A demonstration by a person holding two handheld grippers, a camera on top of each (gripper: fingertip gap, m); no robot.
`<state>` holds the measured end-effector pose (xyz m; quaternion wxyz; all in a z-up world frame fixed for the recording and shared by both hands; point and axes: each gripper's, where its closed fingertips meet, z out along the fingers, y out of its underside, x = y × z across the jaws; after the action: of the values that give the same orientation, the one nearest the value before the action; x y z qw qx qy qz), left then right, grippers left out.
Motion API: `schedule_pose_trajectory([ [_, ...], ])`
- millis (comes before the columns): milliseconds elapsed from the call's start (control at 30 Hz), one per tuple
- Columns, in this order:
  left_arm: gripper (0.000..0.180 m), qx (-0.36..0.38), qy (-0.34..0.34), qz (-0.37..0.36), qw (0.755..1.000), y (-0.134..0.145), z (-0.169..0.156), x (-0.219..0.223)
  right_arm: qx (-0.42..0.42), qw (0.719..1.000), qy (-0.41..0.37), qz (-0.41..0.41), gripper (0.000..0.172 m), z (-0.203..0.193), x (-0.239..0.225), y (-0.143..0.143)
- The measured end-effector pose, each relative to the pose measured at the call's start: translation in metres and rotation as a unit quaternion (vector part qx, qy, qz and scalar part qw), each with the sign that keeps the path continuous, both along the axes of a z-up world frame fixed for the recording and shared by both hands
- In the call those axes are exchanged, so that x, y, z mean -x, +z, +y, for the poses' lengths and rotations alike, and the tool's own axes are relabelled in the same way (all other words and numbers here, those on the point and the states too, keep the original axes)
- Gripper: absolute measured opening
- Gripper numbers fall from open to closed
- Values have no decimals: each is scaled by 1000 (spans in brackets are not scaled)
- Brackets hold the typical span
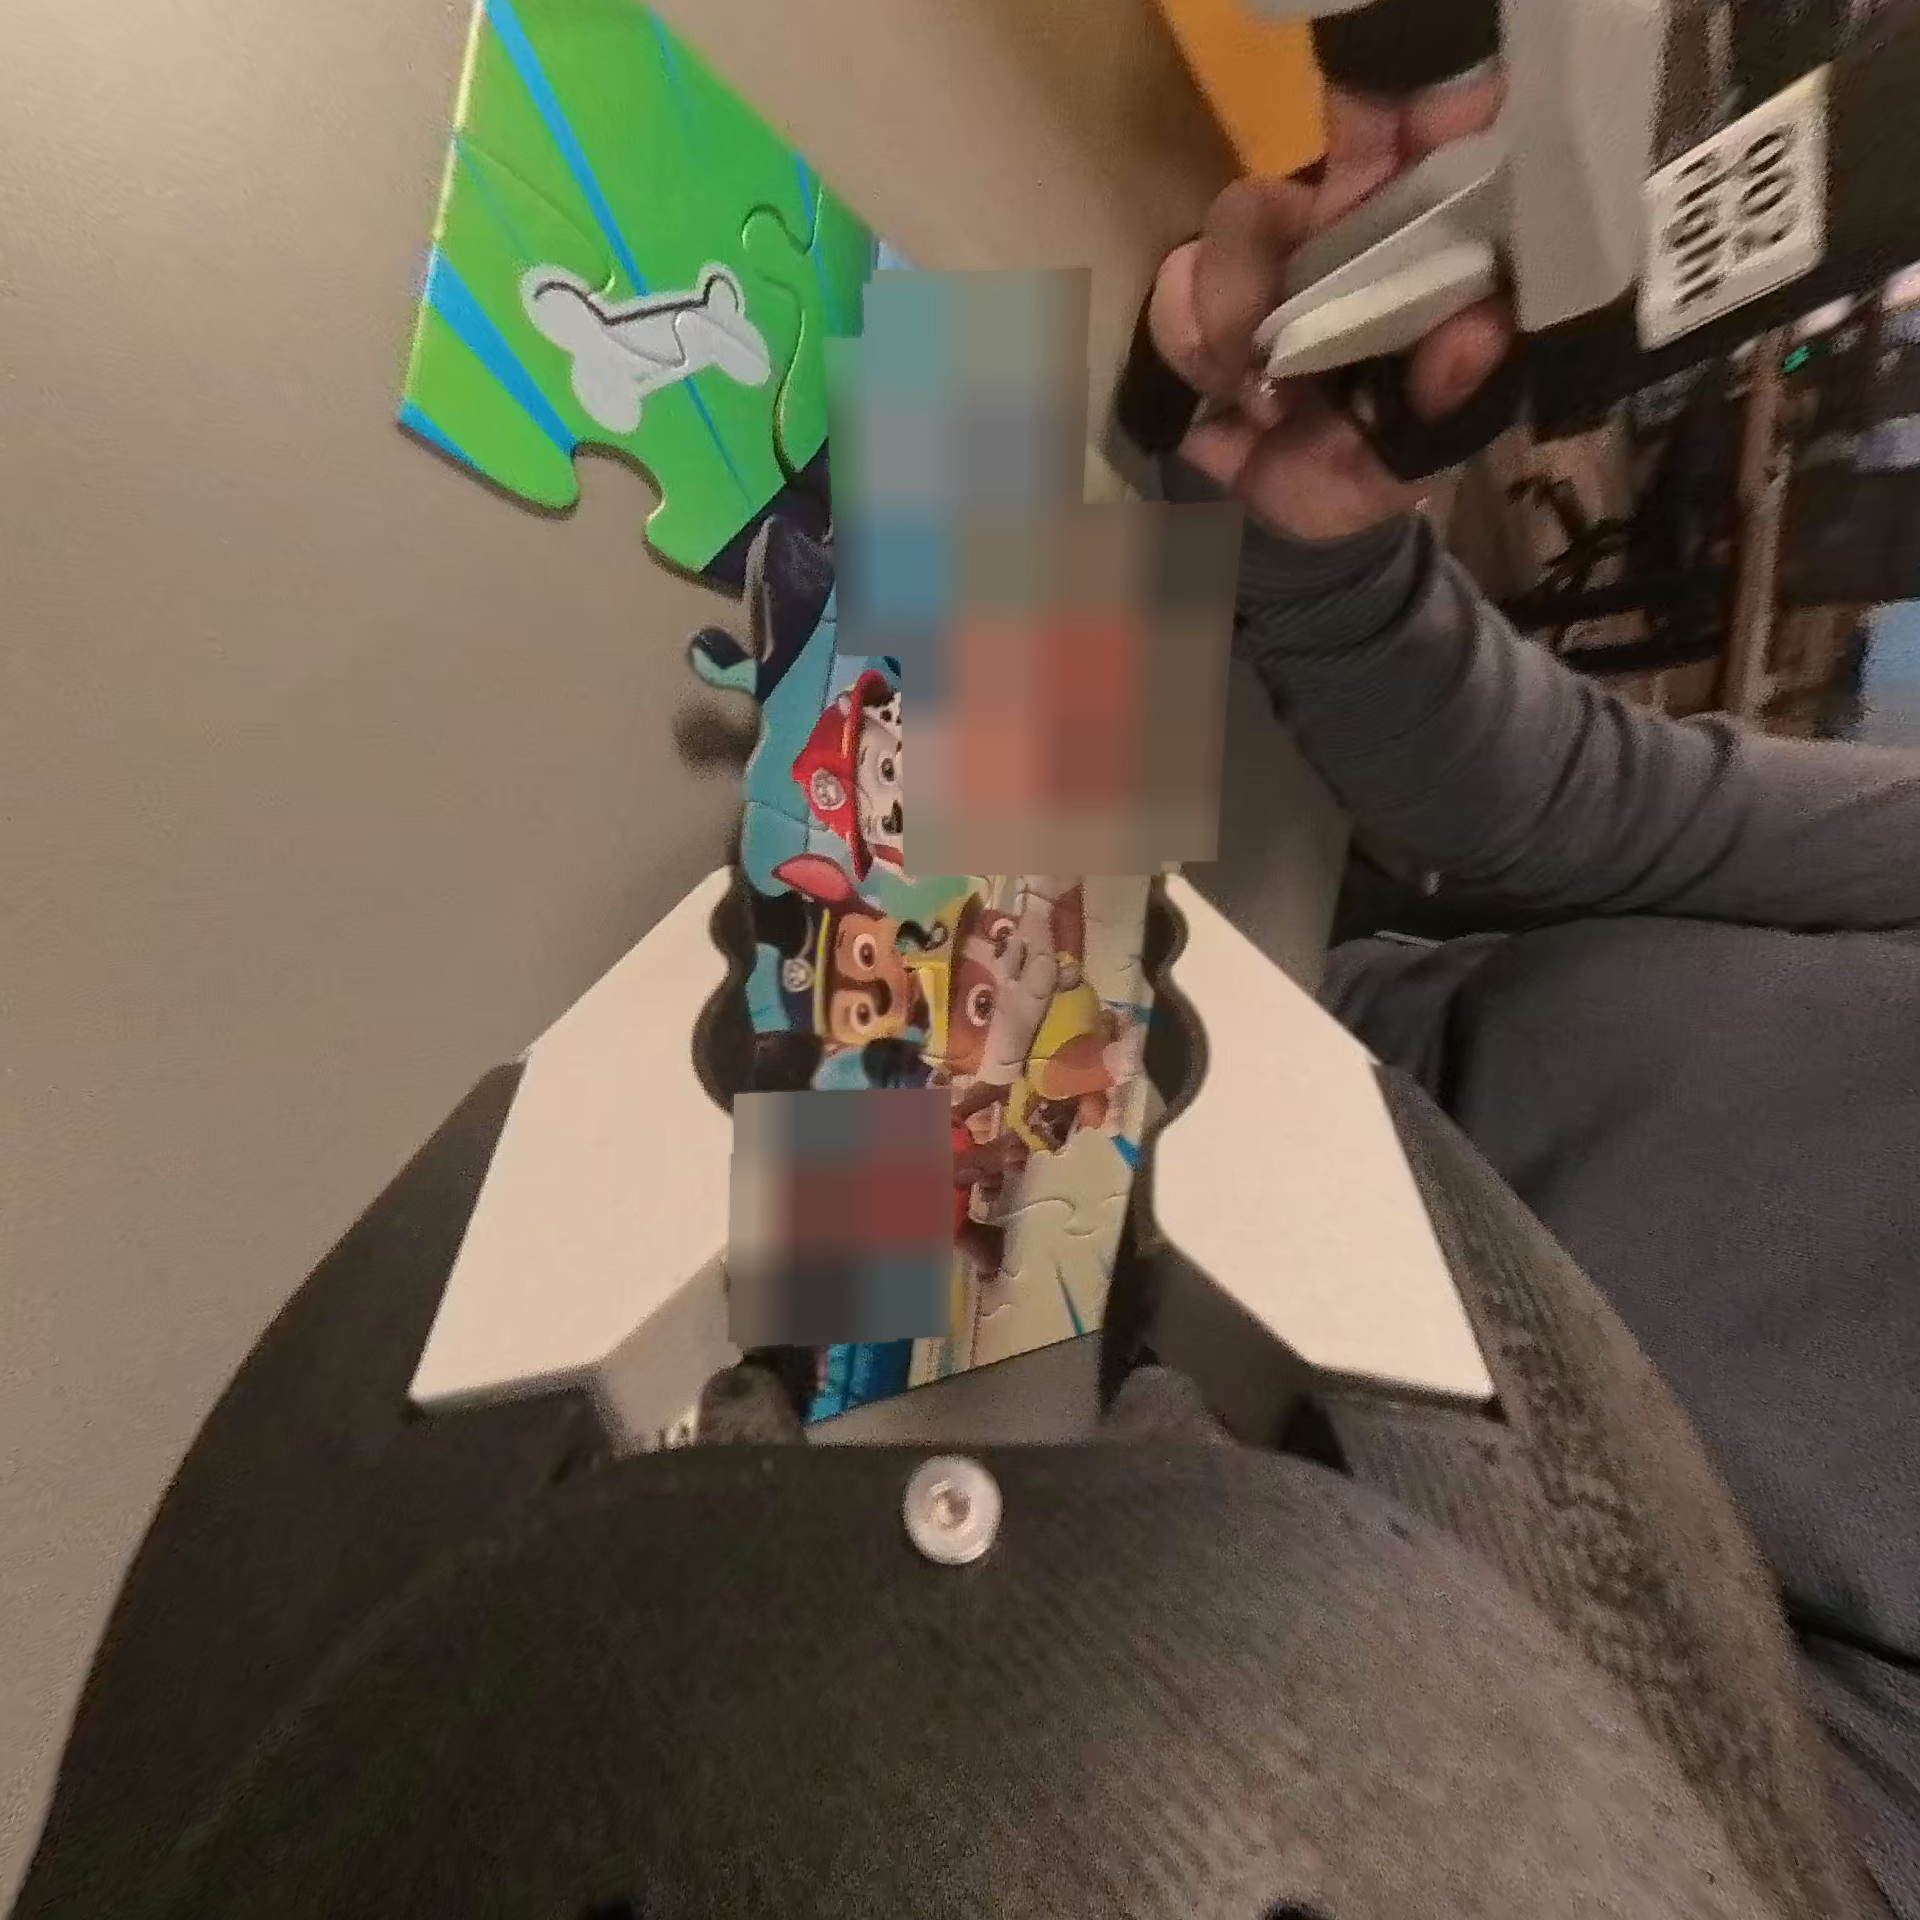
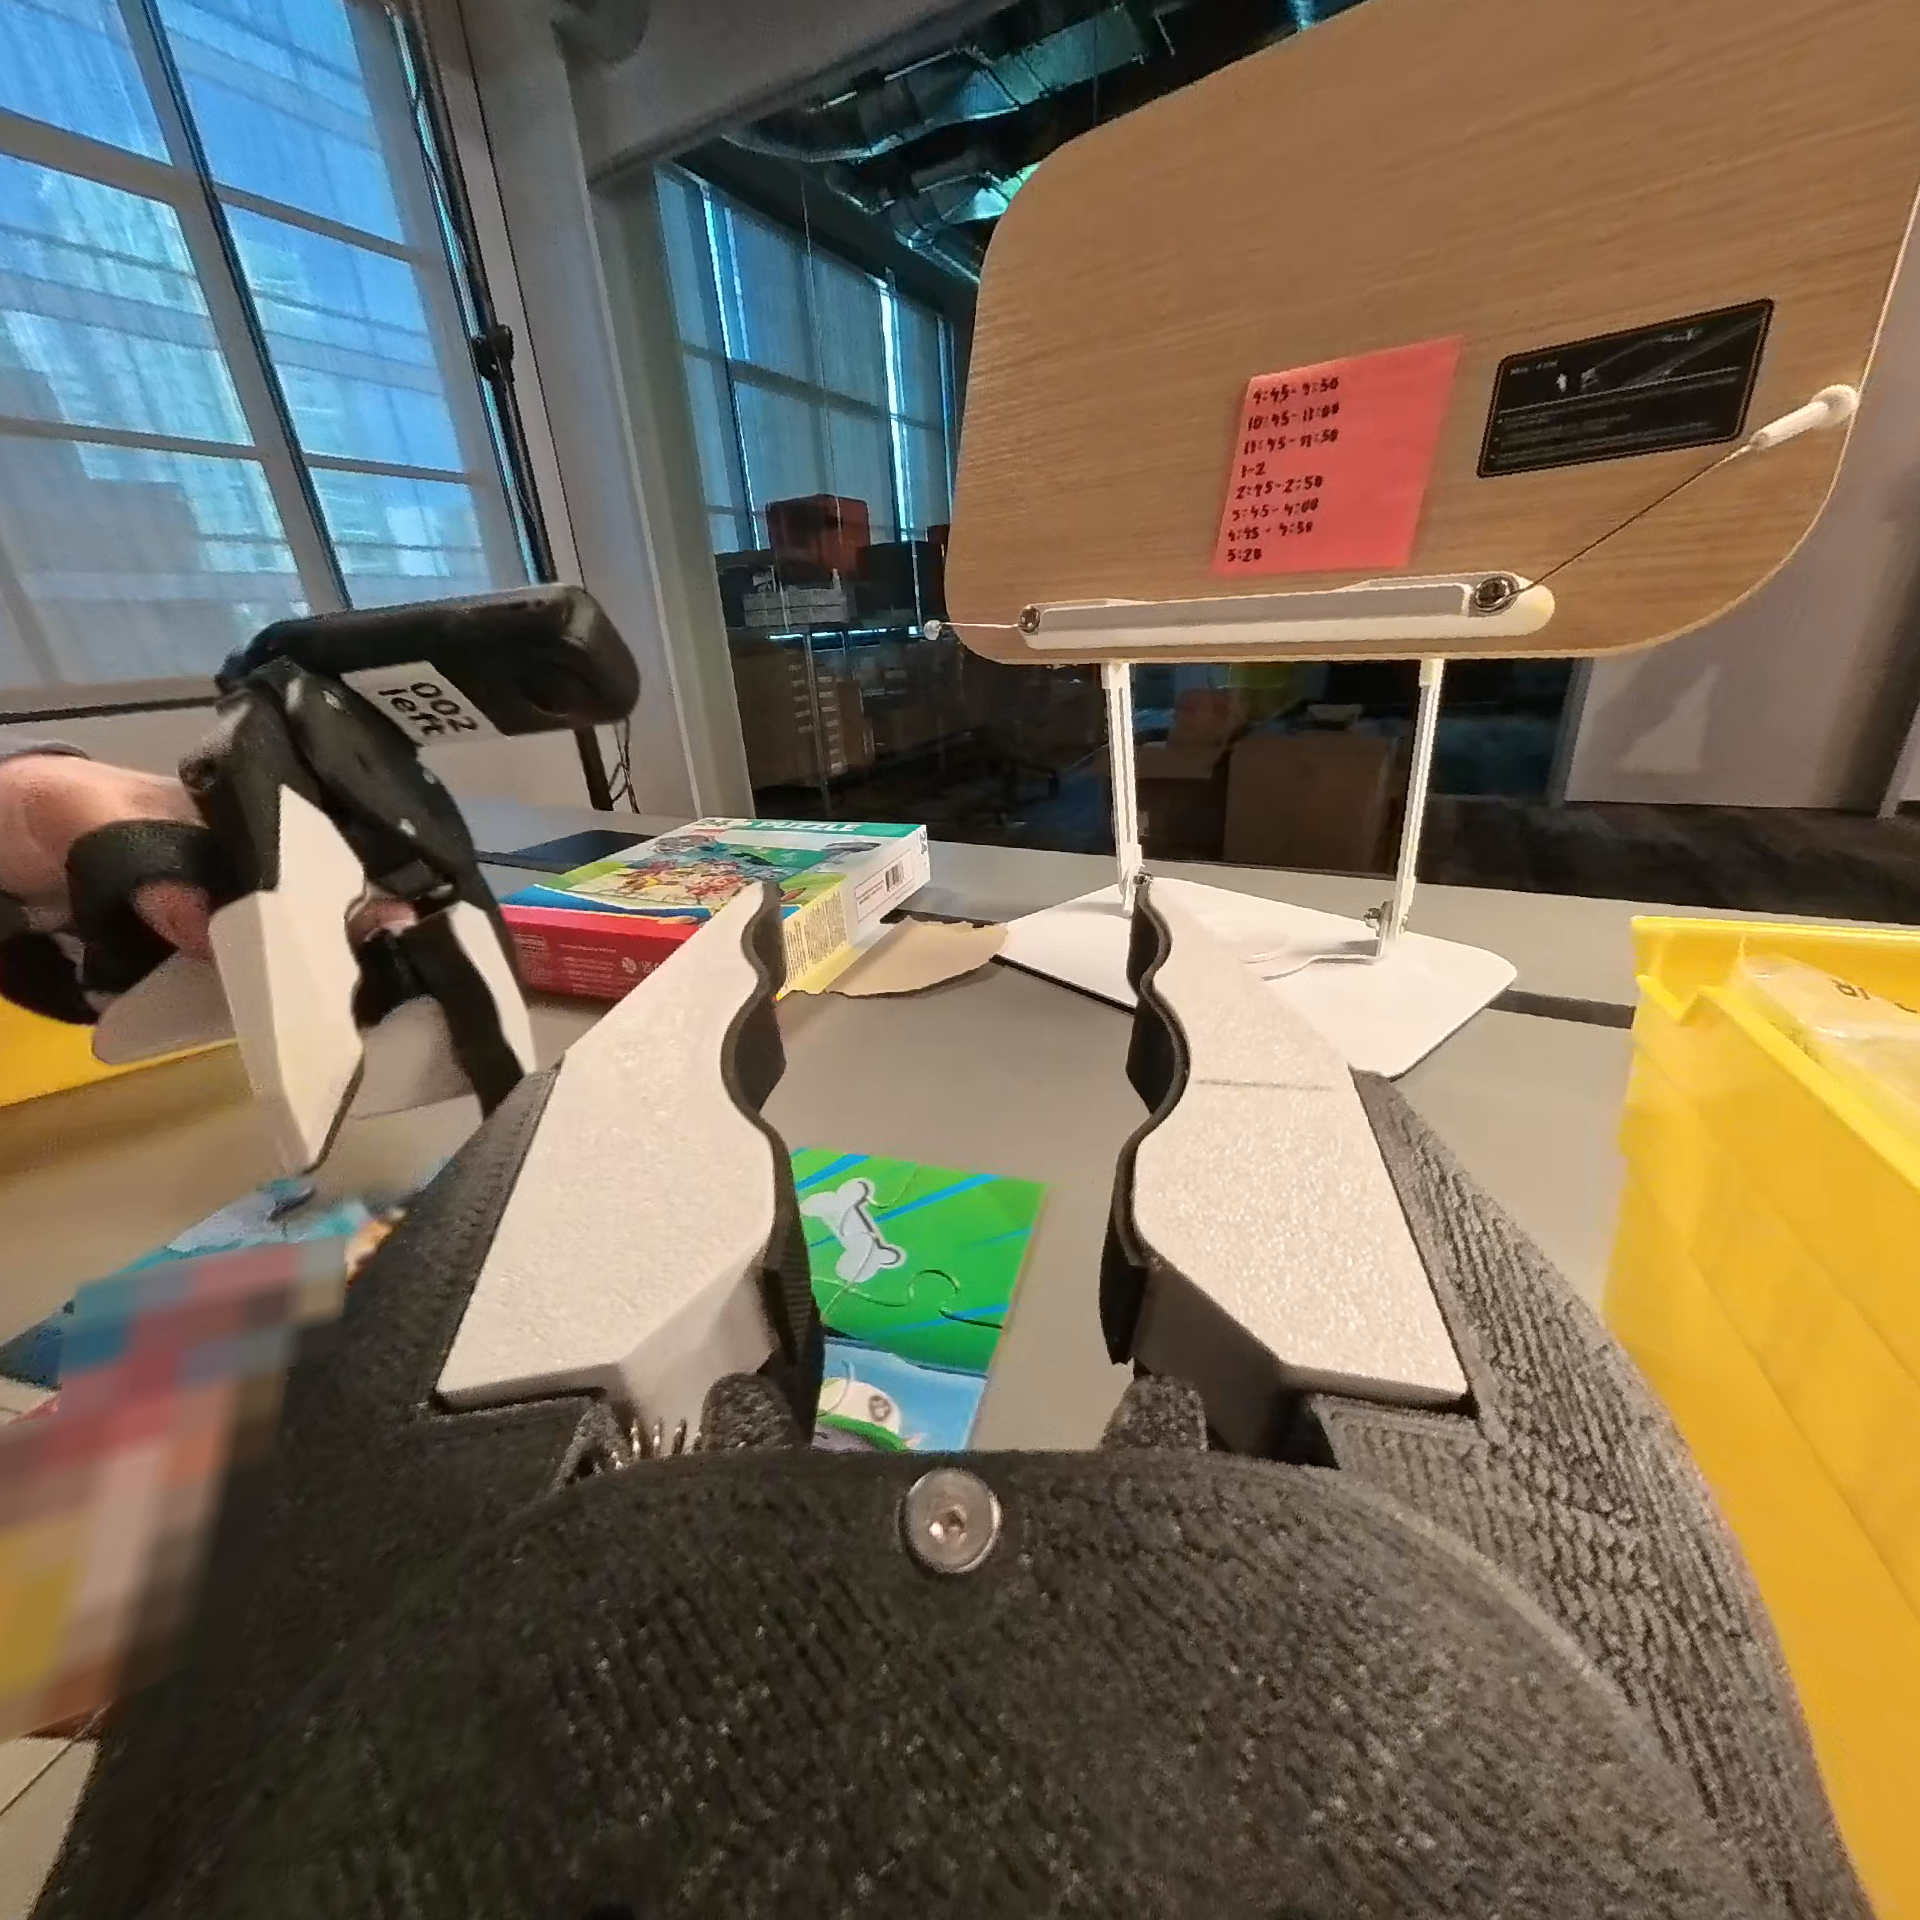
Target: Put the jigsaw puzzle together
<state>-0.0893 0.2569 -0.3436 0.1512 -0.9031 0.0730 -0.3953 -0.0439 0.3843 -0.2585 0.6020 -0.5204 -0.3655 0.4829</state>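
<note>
A partly joined cartoon jigsaw lies flat on the beige table [image 1: 260,623]. In the left wrist view my left gripper [image 1: 940,914] points down at it, and its two pads press on both side edges of the narrow cartoon-dog puzzle strip [image 1: 997,997]. The green section with a white bone [image 1: 623,343] lies farther on. The right wrist view shows the left gripper [image 2: 312,1143] with its tips down on the puzzle. My right gripper [image 2: 951,914] is open and empty, hovering above the green bone section [image 2: 914,1247]. It also shows at the top right of the left wrist view [image 1: 1351,312], held by a hand.
A puzzle box [image 2: 727,894] lies on the table behind, with a torn cardboard scrap [image 2: 925,956] beside it. A wooden board on a white stand [image 2: 1403,364] carries a pink note. A yellow bin [image 2: 1766,1247] stands close on the right, and another yellow edge [image 2: 42,1049] is at the left.
</note>
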Motion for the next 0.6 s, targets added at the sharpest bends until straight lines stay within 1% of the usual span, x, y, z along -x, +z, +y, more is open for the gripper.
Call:
schedule_pose_trajectory([
  [33,66,-9,7,-27,1000,7,1,-2,1,1000,0,2,65,0,0,0],
  [67,52,-18,6,-69,997,18,0,-7,2,1000,0,3,65,0,-1,1],
  [100,50,-14,7,-88,996,22,-1,-11,3,1000,0,4,65,1,-1,1],
  [133,51,-2,11,-63,998,13,-2,-9,5,1000,0,6,65,1,-2,1],
  [167,53,8,5,-28,1000,1,-5,-8,6,1000,0,8,65,1,-2,1],
  [200,53,16,-5,-10,1000,-6,-9,-10,7,1000,0,9,65,2,-3,2],
  [267,57,22,-3,-8,1000,-10,-9,-17,8,1000,-1,11,65,2,-3,2],
  [300,57,13,4,-8,1000,-9,-7,-19,8,1000,-1,11,65,2,-3,2],
  [367,57,-12,29,25,999,-12,1,-16,8,1000,-1,11,65,2,-3,2],
  [433,59,-48,17,40,998,-10,4,-24,8,1000,0,12,65,2,-3,2],
  [467,64,-67,2,52,996,-10,4,-30,8,1000,0,12,65,2,-4,2],
  [500,67,-93,-19,78,992,-12,4,-35,9,1000,0,13,65,2,-3,2],
  [533,72,-120,-38,121,985,-16,6,-37,10,1000,1,14,65,2,-4,2],
  [600,80,-171,-87,216,957,-25,8,-40,11,1000,1,16,65,2,-4,3],
])
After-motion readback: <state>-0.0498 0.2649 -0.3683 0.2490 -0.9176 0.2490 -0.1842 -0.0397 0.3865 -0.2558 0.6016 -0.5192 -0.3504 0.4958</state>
